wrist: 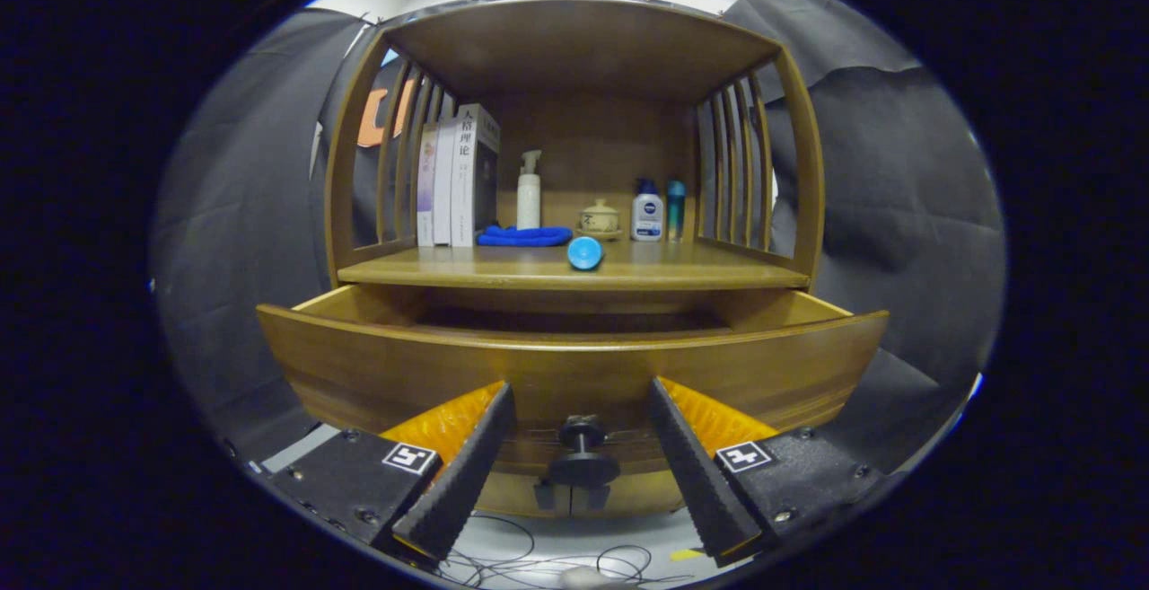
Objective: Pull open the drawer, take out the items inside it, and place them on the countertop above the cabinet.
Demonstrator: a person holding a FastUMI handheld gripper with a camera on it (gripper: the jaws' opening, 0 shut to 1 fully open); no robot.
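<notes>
Drawer (574,365) was already pulled out, knob (582,455) sat between the gripper (579,473) fingers, which were spread wide, touching nothing. I'd lift up over the front panel before reaching inside.

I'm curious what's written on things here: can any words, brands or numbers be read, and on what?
Books: spine characters, too blurred to quote.
Blue-capped bottle: label too small to read.
Pump bottle, lidded jar: no text visible.
Gripper, fingers open either side of the drawer knob: square coded markers, no words.
</notes>
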